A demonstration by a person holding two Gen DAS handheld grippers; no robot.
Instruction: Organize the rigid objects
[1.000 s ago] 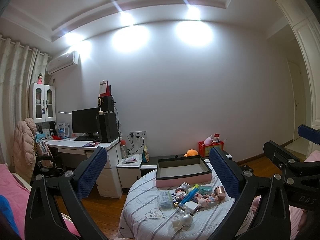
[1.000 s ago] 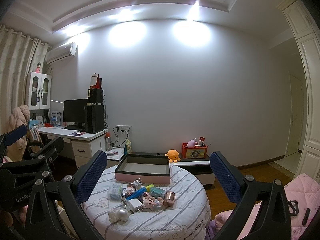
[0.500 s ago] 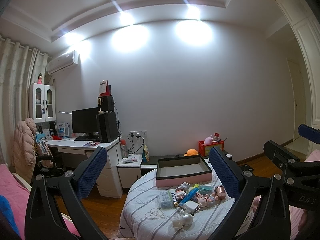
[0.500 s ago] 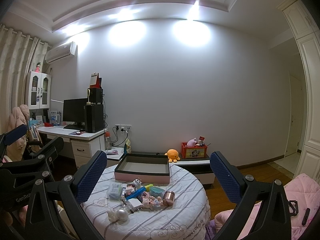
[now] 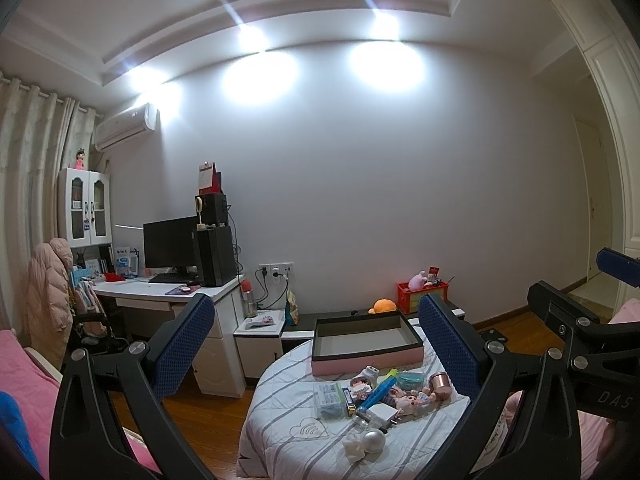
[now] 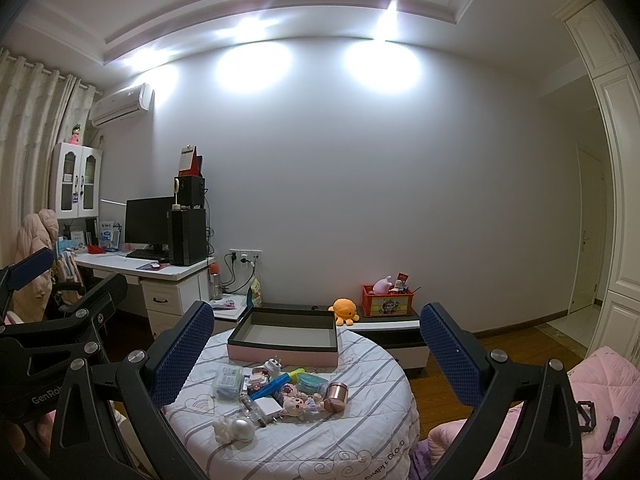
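i hold my left gripper (image 5: 316, 344) and right gripper (image 6: 316, 350) level, side by side, both jaws spread wide and empty.

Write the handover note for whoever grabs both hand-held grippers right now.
Left hand-held gripper: open, empty, held back from the table.
Right hand-held gripper: open, empty, also short of the table.
Box: far side of the round table, empty as far as visible.
Clutter in front of it: blue tube, copper cup, pig figure, clear case, silver ball.
Done: nothing boxed.
Left: everything, probably into the box.
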